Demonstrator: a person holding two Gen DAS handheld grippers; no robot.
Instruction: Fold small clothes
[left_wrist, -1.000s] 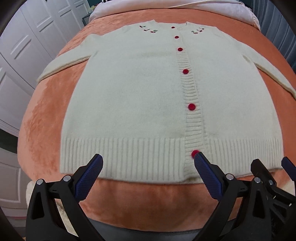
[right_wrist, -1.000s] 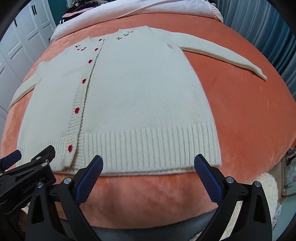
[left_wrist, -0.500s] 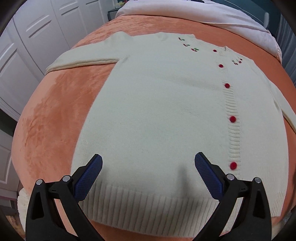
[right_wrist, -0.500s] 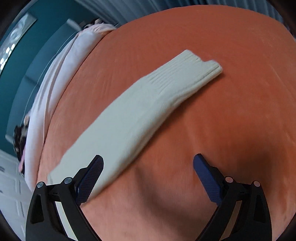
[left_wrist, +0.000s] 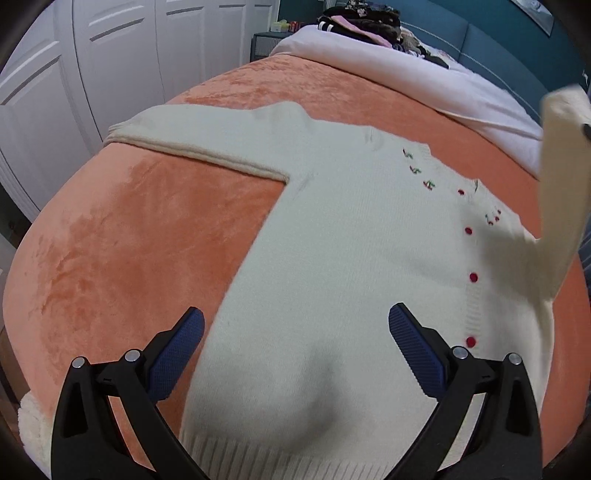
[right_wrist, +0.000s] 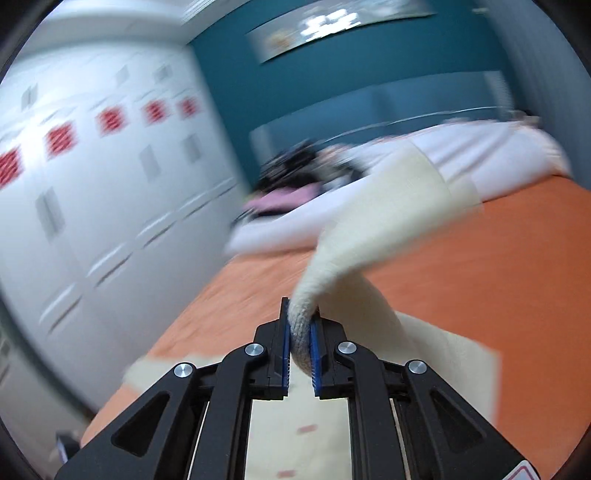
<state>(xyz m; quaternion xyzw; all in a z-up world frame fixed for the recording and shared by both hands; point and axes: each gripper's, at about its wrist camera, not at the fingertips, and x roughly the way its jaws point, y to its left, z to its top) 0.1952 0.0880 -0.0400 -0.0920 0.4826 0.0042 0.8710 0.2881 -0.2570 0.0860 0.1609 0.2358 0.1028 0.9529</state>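
1. Orange plush blanket (left_wrist: 122, 236) covers the bed you are working on, with white panelled wardrobe doors (left_wrist: 74, 74) to one side and a teal wall behind the pale bedding at the head.
2. Your cream knitted cardigan with red buttons (left_wrist: 351, 236) lies face up and mostly flat on that blanket, its one sleeve (left_wrist: 192, 136) stretched out towards the wardrobe.
3. Your right gripper (right_wrist: 298, 354) is clamped tight on the ribbed cuff of the other cream sleeve (right_wrist: 369, 236), which hangs lifted in the air above the garment; that view is badly blurred, so judge little else from it.
4. Your left gripper (left_wrist: 295, 350) hovers spread wide over the lower body of the cardigan, near the hem, holding nothing.
5. Expect the knit to be soft, light and stretchy: it will probably drape and sag rather than keep a crease, and a hard pull on the cuff could drag the whole body across the plush.
6. Take hold at the firmer ribbed parts, cuff and hem band, or at the shoulder seam, not mid-panel where the fabric bunches.
7. Lay the lifted sleeve across the chest loosely, clear of the buttons.
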